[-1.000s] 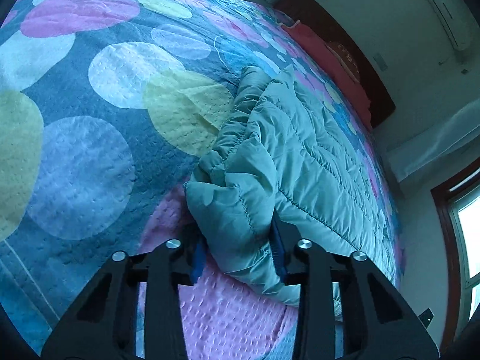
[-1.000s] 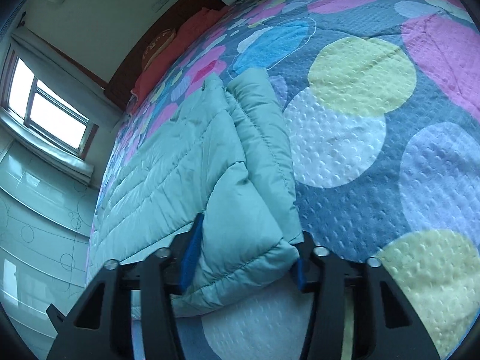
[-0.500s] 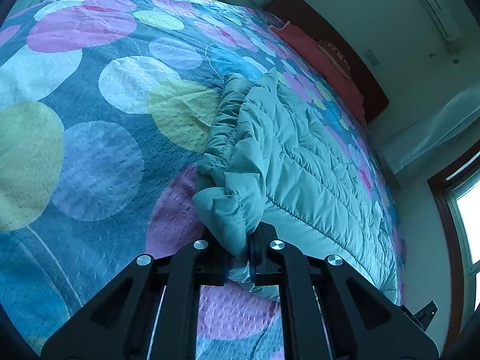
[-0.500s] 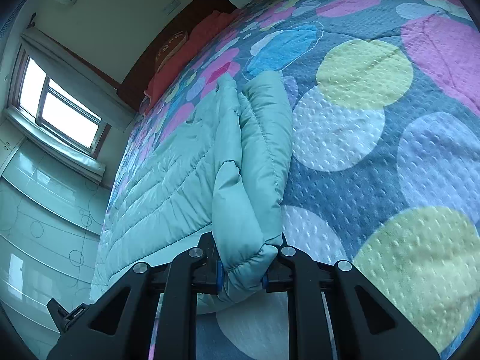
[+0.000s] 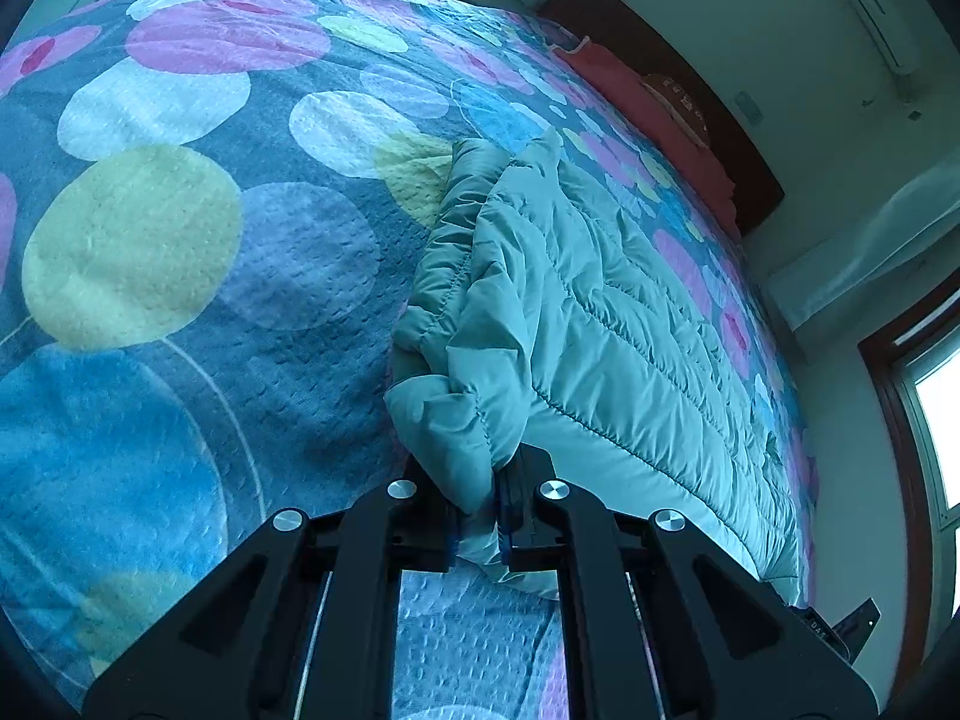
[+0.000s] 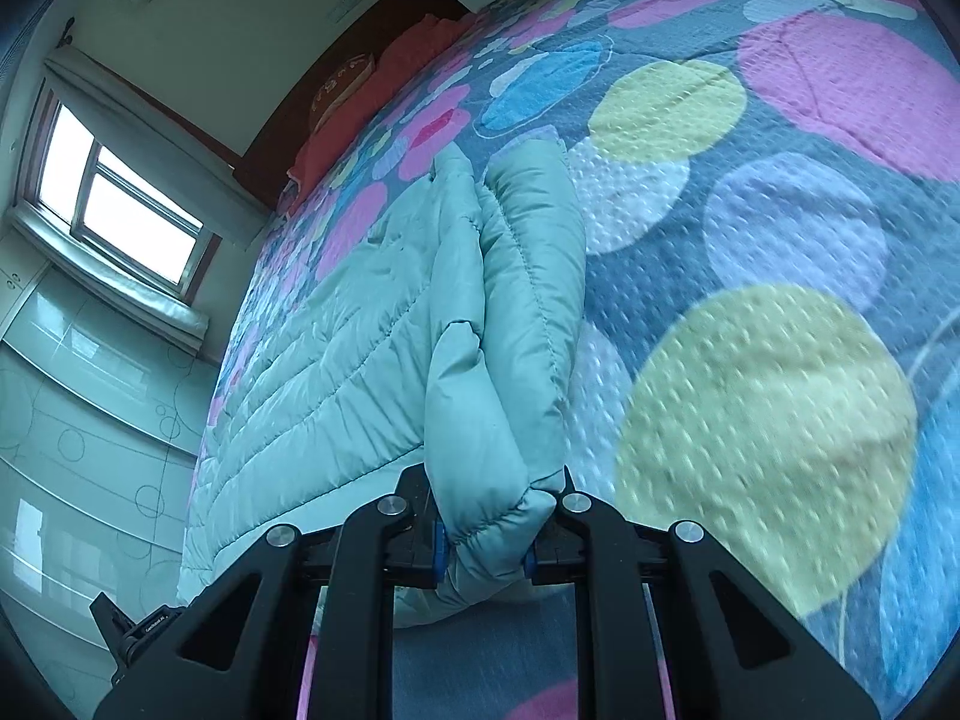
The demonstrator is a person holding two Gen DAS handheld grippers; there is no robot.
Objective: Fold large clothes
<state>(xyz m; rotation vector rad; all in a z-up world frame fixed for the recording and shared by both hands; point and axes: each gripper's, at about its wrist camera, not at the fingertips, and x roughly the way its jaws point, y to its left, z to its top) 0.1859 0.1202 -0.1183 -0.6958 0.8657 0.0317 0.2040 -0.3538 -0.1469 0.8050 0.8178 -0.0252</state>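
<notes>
A large pale green quilted puffer jacket lies spread on a bed with a blue spotted bedspread. My left gripper is shut on a bunched corner of the jacket's near edge, lifted a little off the bed. In the right wrist view the same jacket lies to the left, and my right gripper is shut on a thick fold of its near edge. The jacket's side edge is rolled inward along the bedspread.
A red pillow and a dark wooden headboard lie at the far end of the bed. A window and glossy wardrobe doors stand beside the bed. An air conditioner hangs on the wall.
Both grippers went from open around the jacket's edge to shut on it. They have since lifted and drawn the gripped folds up and toward the cameras.
</notes>
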